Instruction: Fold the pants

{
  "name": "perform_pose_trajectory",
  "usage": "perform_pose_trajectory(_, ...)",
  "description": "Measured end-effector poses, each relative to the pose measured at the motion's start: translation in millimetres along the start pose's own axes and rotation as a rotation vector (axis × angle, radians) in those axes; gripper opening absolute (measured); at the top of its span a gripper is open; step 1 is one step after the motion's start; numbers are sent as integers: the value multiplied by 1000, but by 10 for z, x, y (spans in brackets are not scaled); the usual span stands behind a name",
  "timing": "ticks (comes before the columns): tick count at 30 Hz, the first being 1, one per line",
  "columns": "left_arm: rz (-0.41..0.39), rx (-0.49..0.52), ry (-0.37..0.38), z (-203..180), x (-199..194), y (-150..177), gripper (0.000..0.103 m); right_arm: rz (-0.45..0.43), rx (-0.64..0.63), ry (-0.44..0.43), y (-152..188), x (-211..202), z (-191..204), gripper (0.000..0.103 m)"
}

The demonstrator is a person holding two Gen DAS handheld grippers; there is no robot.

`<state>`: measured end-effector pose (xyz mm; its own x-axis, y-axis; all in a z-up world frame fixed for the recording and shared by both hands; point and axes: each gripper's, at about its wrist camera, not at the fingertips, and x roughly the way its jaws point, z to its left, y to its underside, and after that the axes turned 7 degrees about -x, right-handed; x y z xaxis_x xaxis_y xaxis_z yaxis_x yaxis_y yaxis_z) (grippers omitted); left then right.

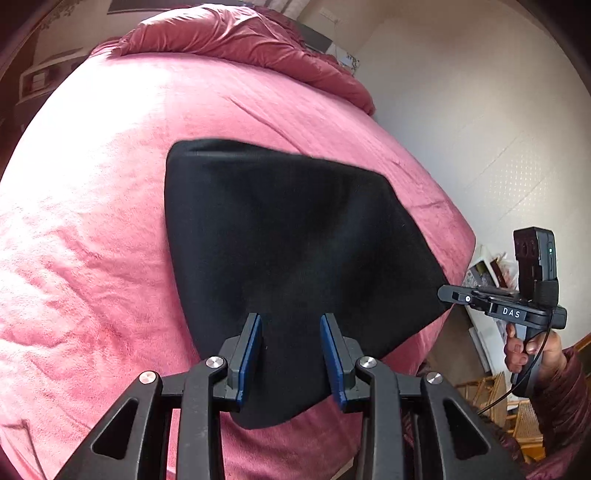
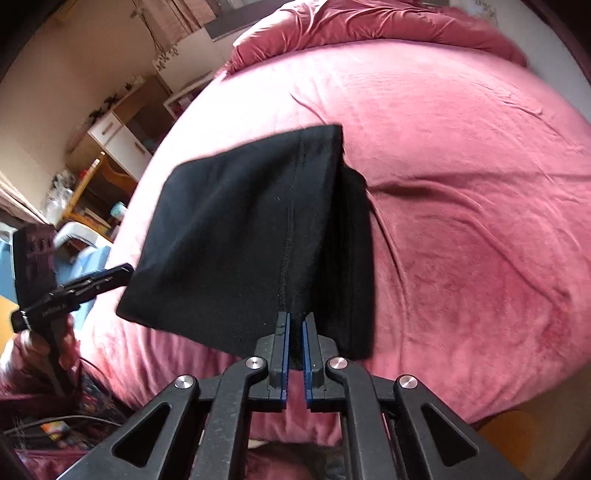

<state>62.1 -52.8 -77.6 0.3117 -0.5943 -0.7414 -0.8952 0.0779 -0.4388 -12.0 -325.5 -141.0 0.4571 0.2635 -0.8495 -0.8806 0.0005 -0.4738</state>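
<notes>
Black pants point(image 1: 295, 236), folded into a compact panel, hang a little above the pink bed, lifted at their near edge; they also show in the right wrist view point(image 2: 236, 236). My left gripper point(image 1: 291, 321) is open, its blue pads point(image 1: 251, 354) on either side of the cloth's near edge without pinching it. My right gripper point(image 2: 295, 321) is shut on the pants' near corner, with cloth squeezed between the pads point(image 2: 283, 350). It shows at the pants' right corner in the left wrist view point(image 1: 448, 293). The left gripper point(image 2: 125, 273) shows at the pants' left edge in the right wrist view.
A pink velvet bedspread point(image 1: 110, 221) covers the bed, with a bunched duvet point(image 1: 229, 33) at the far end. A white wall point(image 1: 480, 110) and wicker furniture point(image 1: 491, 398) lie right of the bed. Cabinets and a desk point(image 2: 110, 140) stand to its left.
</notes>
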Motion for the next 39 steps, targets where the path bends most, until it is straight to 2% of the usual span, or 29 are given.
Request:
perform_pose_trajectory(3, 46, 19, -23, -42, 142, 58, 33, 46, 37, 27, 74, 241, -70, 4)
perform_pose_trajectory(7, 47, 48, -71, -103, 201, 64, 33, 36, 56, 15, 72, 262, -103, 4)
perform_pose_trajectory(9, 24, 40, -59, -114, 123, 20, 33, 32, 41, 7, 42, 179, -79, 5)
perform_pose_trajectory(12, -36, 23, -50, -72, -23, -79, 33, -13, 42, 25, -54, -5, -42, 16)
perform_pose_trajectory(14, -76, 8, -55, -39, -91, -196, 34, -56, 42, 31, -160, -99, -1, 31)
perform_pose_trajectory(16, -103, -7, -78, 7, -130, -339, 34, -103, 27, 17, -308, -152, 84, 36)
perform_pose_trajectory(20, -139, -85, -110, 144, -124, -667, 34, -139, 3, 19, -660, -41, 288, 39)
perform_pose_trajectory(24, -161, -90, -133, 143, -62, -944, 34, -146, 13, 15, -950, 153, 404, 39)
perform_pose_trajectory(26, -159, -87, -148, 129, 5, -1034, 34, -136, 20, 17, -1094, 269, 406, 42)
perform_pose_trajectory(28, -154, -97, -185, 137, 101, -1109, 34, -120, 28, 41, -1146, 386, 401, 46)
perform_pose_trajectory(30, -125, -111, -226, 199, 206, -1134, 34, -83, 50, 113, -1154, 535, 324, 46)
perform_pose_trajectory(33, -59, -159, -340, 302, 540, -1064, 35, -29, 60, 219, -1069, 704, 215, 46)
perform_pose_trajectory(35, -48, -184, -357, 398, 668, -985, 39, -25, 71, 209, -988, 758, 141, 46)
perform_pose_trajectory(39, -100, -100, -405, 287, 681, -901, 40, -46, 37, 226, -962, 807, 170, 46)
